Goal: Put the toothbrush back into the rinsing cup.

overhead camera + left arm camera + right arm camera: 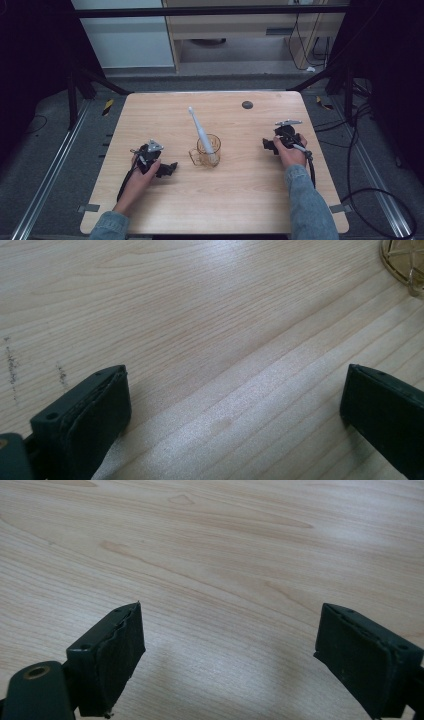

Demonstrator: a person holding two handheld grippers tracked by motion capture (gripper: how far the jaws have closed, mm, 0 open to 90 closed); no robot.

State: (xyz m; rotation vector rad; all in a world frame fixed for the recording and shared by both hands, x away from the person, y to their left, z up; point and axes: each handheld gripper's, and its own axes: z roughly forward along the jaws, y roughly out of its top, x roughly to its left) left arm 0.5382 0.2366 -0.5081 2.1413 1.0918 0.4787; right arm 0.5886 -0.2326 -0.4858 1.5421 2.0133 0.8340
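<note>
left gripper [169, 169] and right gripper [270, 145] low, well apart, jaws wide, nothing between them

A lab recording station.
A bare wooden table [250, 195] stands inside a black metal frame [200, 10], dark curtains at both sides, loose cables [370, 190] on grey carpet, metal floor rails [45, 185] alongside.

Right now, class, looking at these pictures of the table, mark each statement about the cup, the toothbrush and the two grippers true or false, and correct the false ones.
1. The toothbrush stands in the cup. True.
2. The left gripper holds the cup. False: its jaws are open over bare table.
3. The right gripper is open. True.
4. The cup is opaque blue. False: it is clear amber with a handle.
</note>
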